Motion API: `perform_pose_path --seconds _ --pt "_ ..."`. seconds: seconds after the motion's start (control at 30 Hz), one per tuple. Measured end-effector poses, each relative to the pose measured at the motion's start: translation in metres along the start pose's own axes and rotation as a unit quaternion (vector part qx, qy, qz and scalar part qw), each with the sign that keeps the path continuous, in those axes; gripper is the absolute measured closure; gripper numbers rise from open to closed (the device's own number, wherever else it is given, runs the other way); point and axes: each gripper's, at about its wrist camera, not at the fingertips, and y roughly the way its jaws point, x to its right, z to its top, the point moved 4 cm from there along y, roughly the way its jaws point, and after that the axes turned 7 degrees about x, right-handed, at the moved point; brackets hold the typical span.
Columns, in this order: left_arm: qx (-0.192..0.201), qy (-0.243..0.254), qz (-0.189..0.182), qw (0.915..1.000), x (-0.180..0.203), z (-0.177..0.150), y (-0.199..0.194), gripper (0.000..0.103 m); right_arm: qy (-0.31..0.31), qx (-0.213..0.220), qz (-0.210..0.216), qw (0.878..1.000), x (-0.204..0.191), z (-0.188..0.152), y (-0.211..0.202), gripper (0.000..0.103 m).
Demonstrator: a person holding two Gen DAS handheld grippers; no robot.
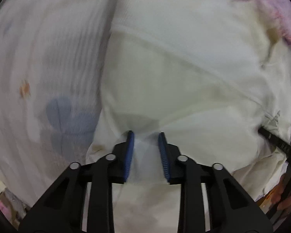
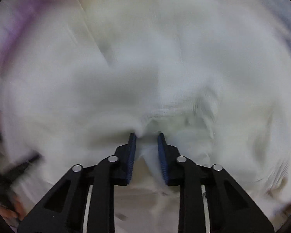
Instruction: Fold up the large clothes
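Observation:
A large cream-white garment [image 1: 184, 68] lies spread below me and fills most of both views. Its folds and a seam run diagonally across the left wrist view. My left gripper [image 1: 145, 134] points down onto it, and a bunch of the white cloth fills the gap between the blue pads [image 1: 130, 147], puckered at the tips. In the blurred right wrist view the same white garment [image 2: 126, 77] is gathered between the pads of my right gripper [image 2: 146, 135], with creases radiating from the tips. What lies under the garment is hidden.
A pale sheet [image 1: 38, 58] with a blue heart and an orange mark lies left of the garment. A pink-purple fuzzy blanket [image 1: 277, 15] sits at the far right, and shows as a purple blur [image 2: 13, 29]. The other gripper's black frame [image 1: 277, 143] reaches in at the right edge.

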Motion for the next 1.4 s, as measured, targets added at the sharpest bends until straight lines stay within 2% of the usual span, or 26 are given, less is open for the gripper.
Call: perform_pose_path --seconds 0.1,0.17,0.23,0.3,0.4,0.47,0.5,0.53,0.57,0.63,0.73,0.77,0.83,0.9,0.97,1.0,1.03,1.1,1.17,1.2,1.27,1.3,1.33,1.4 --pt "0.016 0.017 -0.004 0.9997 -0.002 0.000 -0.010 0.079 0.028 0.005 0.008 1.000 0.015 -0.022 -0.005 0.089" --pt "0.009 0.019 -0.008 0.9997 -0.002 0.003 0.000 0.079 0.058 0.001 0.029 0.998 0.027 -0.021 0.006 0.090" --pt "-0.002 0.022 0.004 0.9997 0.001 0.011 -0.002 0.079 0.081 -0.023 0.027 0.996 0.029 -0.014 -0.002 0.091" --pt "0.041 0.037 0.003 0.9985 0.009 0.028 -0.028 0.079 0.066 0.007 0.021 0.998 0.028 -0.004 -0.027 0.090" --pt "0.082 0.049 -0.026 0.9951 0.024 0.058 -0.049 0.078 0.054 0.056 -0.009 0.997 0.037 0.018 -0.055 0.090" --pt "0.102 0.058 -0.019 0.9929 0.028 0.088 -0.040 0.078 0.066 0.070 -0.007 0.995 0.047 0.032 -0.052 0.089" --pt "0.096 0.057 -0.006 0.9937 0.029 0.103 -0.029 0.078 0.063 0.066 -0.012 0.996 0.054 0.039 -0.041 0.089" --pt "0.091 0.052 -0.006 0.9945 0.032 0.120 -0.013 0.078 0.054 0.046 -0.035 0.997 0.063 0.045 -0.018 0.091" --pt "0.086 0.045 -0.011 0.9952 0.031 0.132 0.004 0.078 0.056 0.038 -0.037 0.997 0.069 0.047 -0.002 0.092" --pt "0.081 0.033 -0.015 0.9961 0.030 0.143 0.016 0.078 0.067 0.046 -0.019 0.997 0.074 0.050 -0.003 0.092" --pt "0.072 0.058 -0.004 0.9957 0.035 0.132 -0.001 0.078 0.084 0.028 -0.027 0.996 0.077 0.036 -0.022 0.091" --pt "0.068 0.062 -0.001 0.9958 0.034 0.121 -0.008 0.078 0.083 0.025 -0.016 0.996 0.072 0.028 -0.031 0.090" --pt "0.062 0.071 -0.012 0.9955 0.034 0.095 -0.024 0.078 0.053 0.025 -0.011 0.998 0.061 0.015 -0.039 0.087" --pt "0.033 0.078 -0.012 0.9963 0.033 0.064 -0.021 0.078 0.030 0.022 -0.027 0.999 0.057 0.003 -0.028 0.087" --pt "-0.004 0.067 -0.019 0.9975 0.027 0.041 0.000 0.078 0.022 0.019 -0.043 0.999 0.061 0.000 -0.002 0.088" --pt "-0.007 0.059 -0.025 0.9979 0.024 0.030 0.017 0.079 0.014 0.029 -0.050 0.998 0.061 0.002 0.001 0.088" --pt "0.011 0.059 -0.028 0.9978 0.023 0.029 0.017 0.079 0.013 0.023 -0.056 0.998 0.059 0.003 -0.001 0.088" --pt "0.018 0.049 -0.027 0.9983 0.025 0.032 0.008 0.078 0.014 0.017 -0.060 0.998 0.060 0.004 -0.009 0.088" --pt "0.016 0.044 -0.029 0.9985 0.020 0.027 0.002 0.070 0.012 0.019 -0.055 0.998 0.052 0.007 -0.013 0.087" --pt "0.014 0.051 -0.022 0.9984 0.022 0.027 -0.002 0.068 0.014 0.021 -0.050 0.998 0.053 0.007 -0.019 0.082" --pt "0.017 0.066 -0.011 0.9976 0.020 0.028 -0.013 0.058 0.027 0.021 -0.036 0.999 0.055 0.007 -0.031 0.058" --pt "0.022 0.070 -0.012 0.9972 0.023 0.024 -0.021 0.047 0.036 0.023 -0.033 0.999 0.055 0.004 -0.041 0.037" --pt "0.027 0.072 -0.011 0.9970 0.020 0.019 -0.028 0.043 0.037 0.029 -0.030 0.998 0.054 0.002 -0.049 0.034" --pt "0.031 0.074 -0.006 0.9967 0.024 0.014 -0.043 0.042 0.025 0.042 -0.014 0.999 0.050 -0.006 -0.075 0.034"
